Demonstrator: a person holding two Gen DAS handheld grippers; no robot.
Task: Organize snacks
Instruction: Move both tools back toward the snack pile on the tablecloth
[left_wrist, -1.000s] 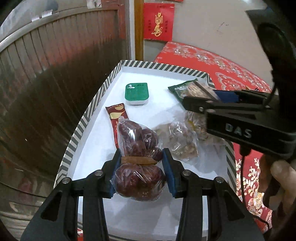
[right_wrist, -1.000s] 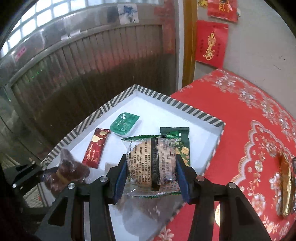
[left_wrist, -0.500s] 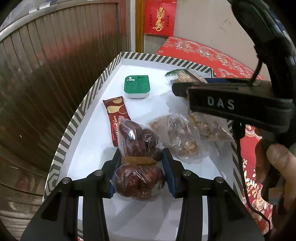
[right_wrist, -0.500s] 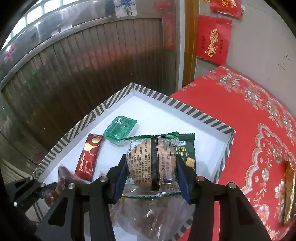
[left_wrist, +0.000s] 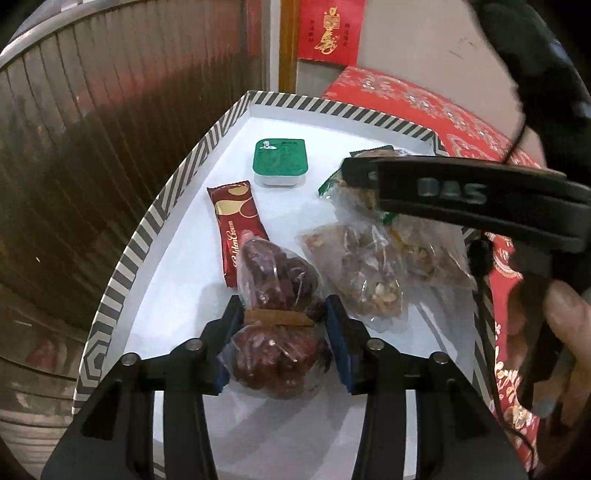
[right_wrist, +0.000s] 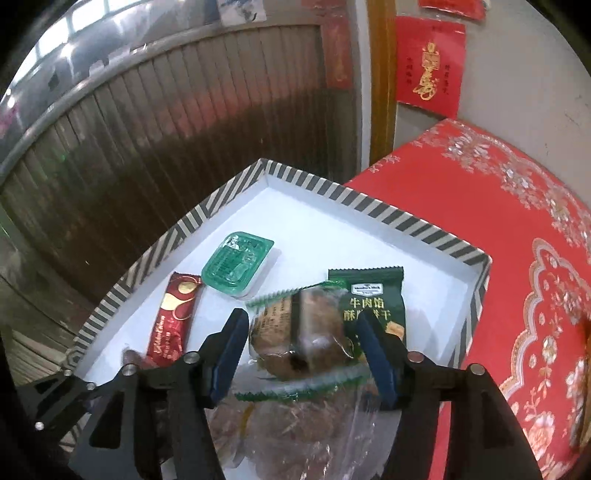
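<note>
Bag of red dates (left_wrist: 275, 310): clear film pouch, cinched at the waist by a brown band, low over the near end of the striped-rim white box (left_wrist: 155, 218). Can't tell if it touches the floor. Left gripper (left_wrist: 282, 321) is clamped on it right at the band, pads pressing from both sides. Good spot: the neck is the only firm section; lobes above and below are loose fruit that would shift or squeeze out. Light, soft, film looks slippery, so I'd keep the grip on the band and set it down flat.

Clear-wrapped round pastry (right_wrist: 299, 332): sits between the right gripper (right_wrist: 301, 350) fingers, which stand wide with visible gaps on both sides, so no grip on it. It rests on the walnut bags (left_wrist: 365, 269) at the box's right side, overlapping the dark green beef biscuit pack (right_wrist: 373, 295). Probably crumbly; pinch across the diameter gently, not on the crimped film ends.

Also in the box: red Golden Crown bar (left_wrist: 238, 229) just left of the dates, green-lidded tub (left_wrist: 280, 158) further back. Red floral tablecloth (right_wrist: 480, 206) beside the box.
</note>
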